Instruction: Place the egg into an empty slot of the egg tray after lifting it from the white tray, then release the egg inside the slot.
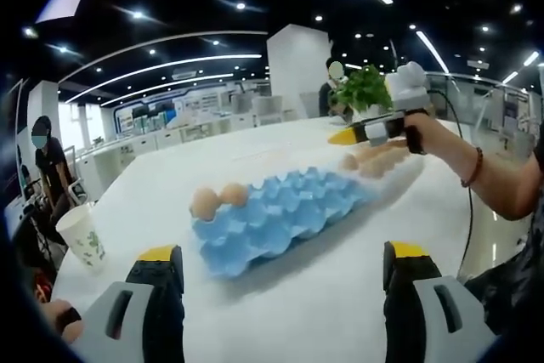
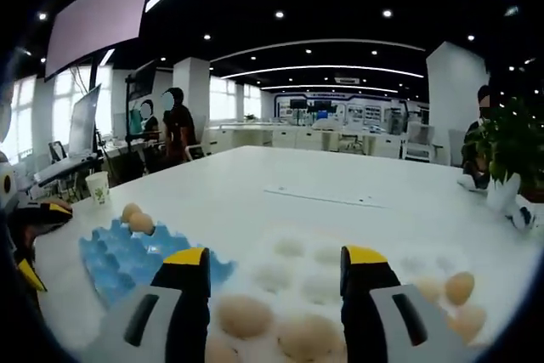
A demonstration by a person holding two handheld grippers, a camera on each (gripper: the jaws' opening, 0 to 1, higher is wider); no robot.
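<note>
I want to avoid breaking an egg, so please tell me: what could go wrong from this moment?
1. The right gripper hovers open over eggs lying close together in the white tray; its jaws might knock a neighbour of the egg between them.
2. The blue egg tray already holds two eggs at one end; placing there could bump them.

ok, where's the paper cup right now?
In the left gripper view the paper cup stands at the table's near left edge, left of the blue egg tray; in the right gripper view it is far left, beyond that tray.
</note>
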